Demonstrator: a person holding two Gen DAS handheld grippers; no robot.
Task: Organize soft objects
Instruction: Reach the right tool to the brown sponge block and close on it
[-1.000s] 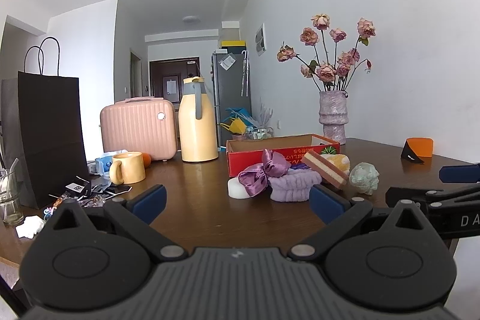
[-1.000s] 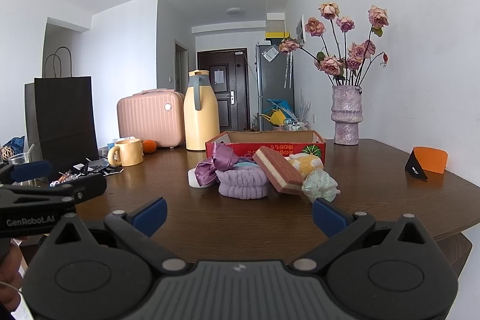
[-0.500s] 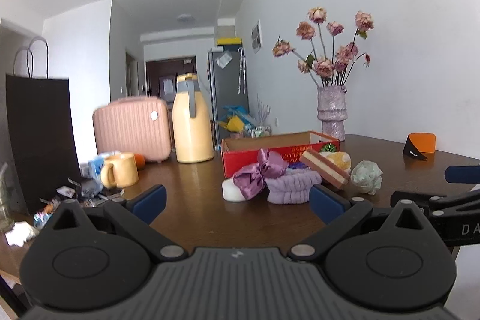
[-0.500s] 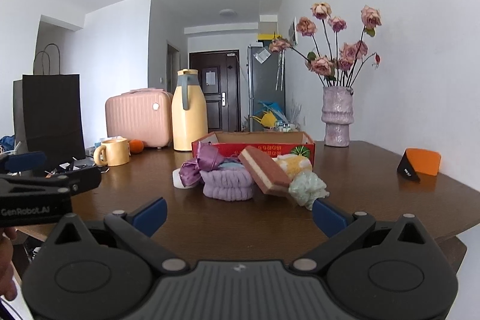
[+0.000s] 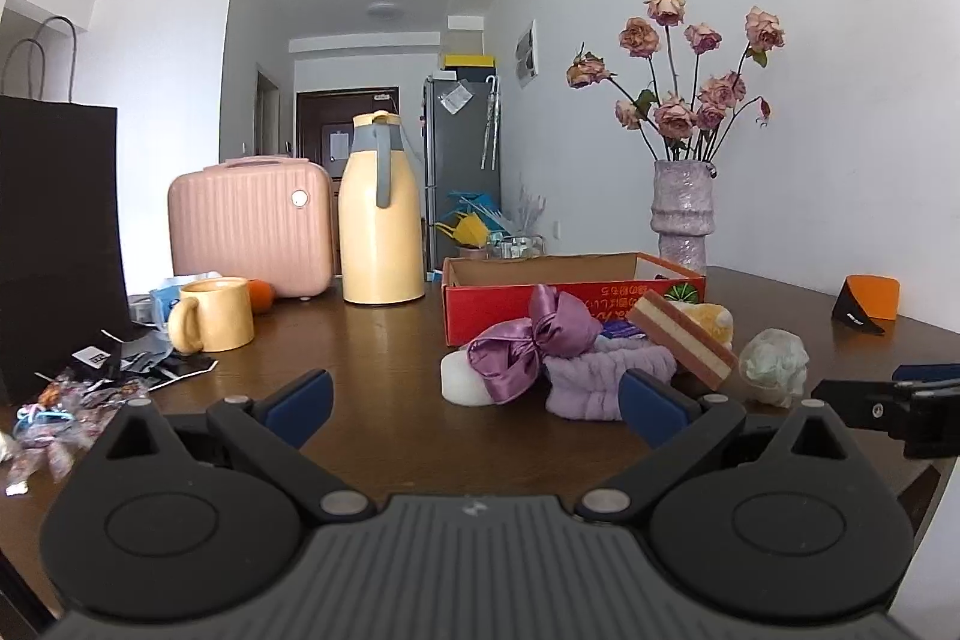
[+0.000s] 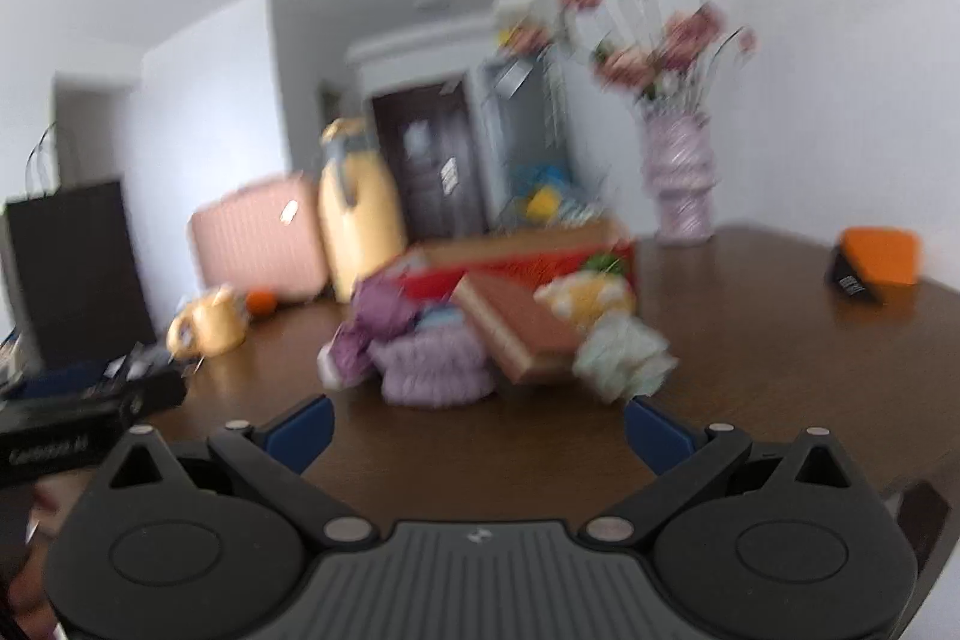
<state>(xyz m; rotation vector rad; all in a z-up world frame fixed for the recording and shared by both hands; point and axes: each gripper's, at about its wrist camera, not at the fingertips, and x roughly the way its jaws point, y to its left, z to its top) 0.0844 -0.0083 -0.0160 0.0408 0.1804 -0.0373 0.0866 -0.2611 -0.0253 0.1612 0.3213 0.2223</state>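
Note:
A heap of soft things lies on the brown table in front of a red cardboard box (image 5: 570, 283): a purple satin bow (image 5: 531, 343), a lilac towelling band (image 5: 606, 379), a striped sponge (image 5: 684, 340), a yellow plush (image 5: 711, 319) and a pale green puff (image 5: 774, 361). My left gripper (image 5: 474, 409) stands open short of the heap, nothing between its fingers. In the blurred right wrist view the band (image 6: 435, 370), sponge (image 6: 519, 328) and puff (image 6: 624, 355) sit just ahead of my open, empty right gripper (image 6: 477, 430).
At the back stand a yellow jug (image 5: 381, 235), a pink case (image 5: 252, 223) and a vase of dried roses (image 5: 681, 214). A yellow mug (image 5: 213, 313), a black paper bag (image 5: 57, 244) and wrappers (image 5: 66, 397) fill the left. An orange and black object (image 5: 867, 298) sits far right.
The right gripper has swung closer to the heap and tilted, which blurs its view. The left gripper has shifted slightly nearer the heap. Both stay open.

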